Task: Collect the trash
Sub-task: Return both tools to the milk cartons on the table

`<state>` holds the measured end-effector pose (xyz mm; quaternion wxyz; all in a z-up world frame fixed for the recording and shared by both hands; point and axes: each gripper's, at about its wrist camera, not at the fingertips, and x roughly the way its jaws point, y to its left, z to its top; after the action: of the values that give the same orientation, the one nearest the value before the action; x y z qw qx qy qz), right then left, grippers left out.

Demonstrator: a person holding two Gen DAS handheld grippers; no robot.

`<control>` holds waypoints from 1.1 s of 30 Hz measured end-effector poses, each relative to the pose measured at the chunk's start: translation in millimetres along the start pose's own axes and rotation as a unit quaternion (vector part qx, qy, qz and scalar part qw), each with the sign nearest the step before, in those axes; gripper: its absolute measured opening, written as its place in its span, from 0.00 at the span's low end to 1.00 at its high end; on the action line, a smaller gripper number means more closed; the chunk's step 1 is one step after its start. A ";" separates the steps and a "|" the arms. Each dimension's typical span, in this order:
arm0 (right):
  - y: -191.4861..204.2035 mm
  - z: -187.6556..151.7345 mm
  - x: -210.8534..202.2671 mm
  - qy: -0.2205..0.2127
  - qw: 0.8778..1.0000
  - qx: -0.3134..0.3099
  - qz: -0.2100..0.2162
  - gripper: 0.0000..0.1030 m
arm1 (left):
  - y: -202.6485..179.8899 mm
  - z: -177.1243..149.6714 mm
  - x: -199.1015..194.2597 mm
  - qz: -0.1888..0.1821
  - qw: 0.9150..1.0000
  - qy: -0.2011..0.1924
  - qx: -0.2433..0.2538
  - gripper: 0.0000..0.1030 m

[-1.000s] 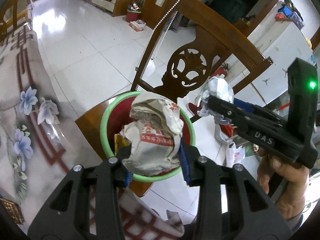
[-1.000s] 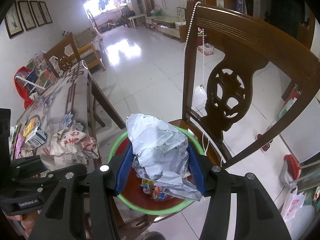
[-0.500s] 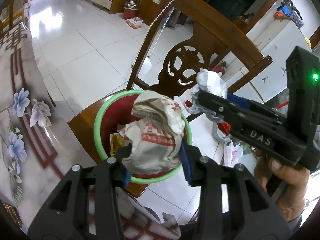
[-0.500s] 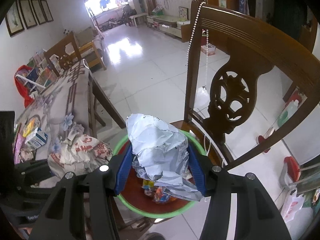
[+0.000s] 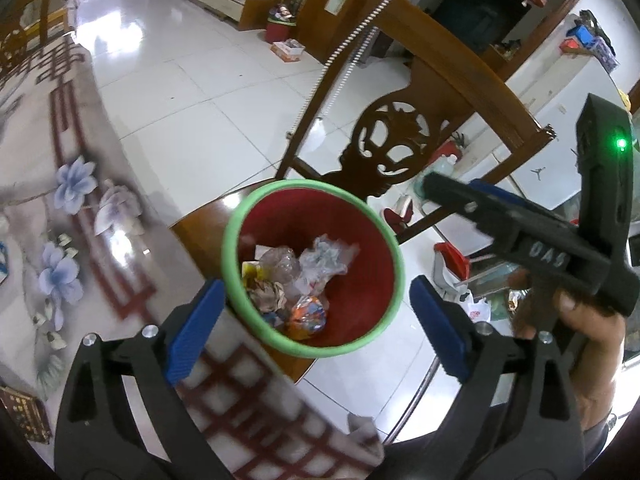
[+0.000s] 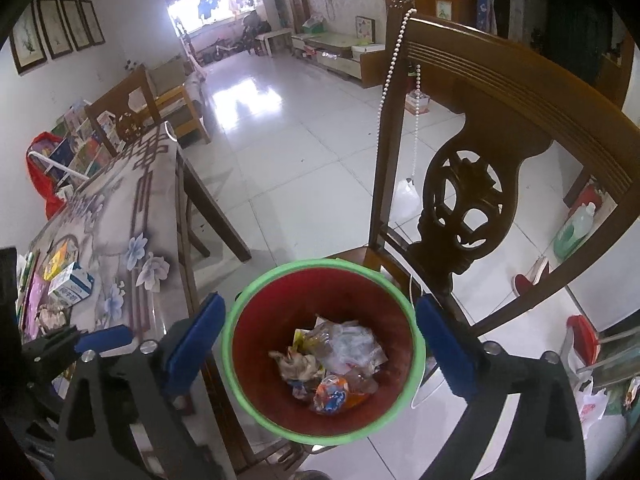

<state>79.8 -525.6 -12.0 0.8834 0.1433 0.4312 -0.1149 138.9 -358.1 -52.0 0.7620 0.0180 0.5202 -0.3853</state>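
Observation:
A red bin with a green rim (image 5: pixel 236 216) stands on a wooden chair seat (image 5: pixel 200 224). Crumpled wrappers (image 5: pixel 304 276) lie at its bottom. My left gripper (image 5: pixel 318 328) hovers over the bin, its jaws opening wide, with nothing between the blue pads (image 5: pixel 196 328). In the right wrist view the same bin's rim (image 6: pixel 240 308) sits below my right gripper (image 6: pixel 320 346). Its jaws are also opening and hold nothing. Pale crumpled paper (image 6: pixel 352 344) and an orange wrapper (image 6: pixel 332 394) lie inside the bin.
The carved chair back (image 6: pixel 460 208) rises just behind the bin, with a bead string (image 6: pixel 390 64) hanging on it. A table with a flowered cloth (image 6: pixel 132 216) lies to the left and bears a carton (image 6: pixel 72 284). A hand (image 5: pixel 588 340) holds the right gripper.
Both grippers went from shut on crumpled paper wads to wide open. The wads left the jaws and now lie in the bin.

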 end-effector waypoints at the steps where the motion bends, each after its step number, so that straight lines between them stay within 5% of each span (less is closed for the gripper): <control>1: -0.1 0.6 -0.7 -0.002 1.000 0.003 0.001 0.90 | 4.2 -1.4 -1.9 0.006 1.000 -0.001 -0.004 0.91; 21: 70.2 2.6 -7.7 -0.027 0.997 -0.064 0.031 0.90 | 26.0 -41.4 -96.3 0.042 0.997 -0.063 0.018 0.95; 33: 178.8 -14.5 -13.7 -0.042 0.980 -0.182 0.074 0.90 | 121.7 -108.0 -197.7 0.088 0.990 -0.095 -0.051 0.95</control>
<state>119.4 -352.7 17.9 0.9180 0.0069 0.3957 0.0257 96.5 -114.0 12.6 0.8387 -0.0121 0.4610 -0.2899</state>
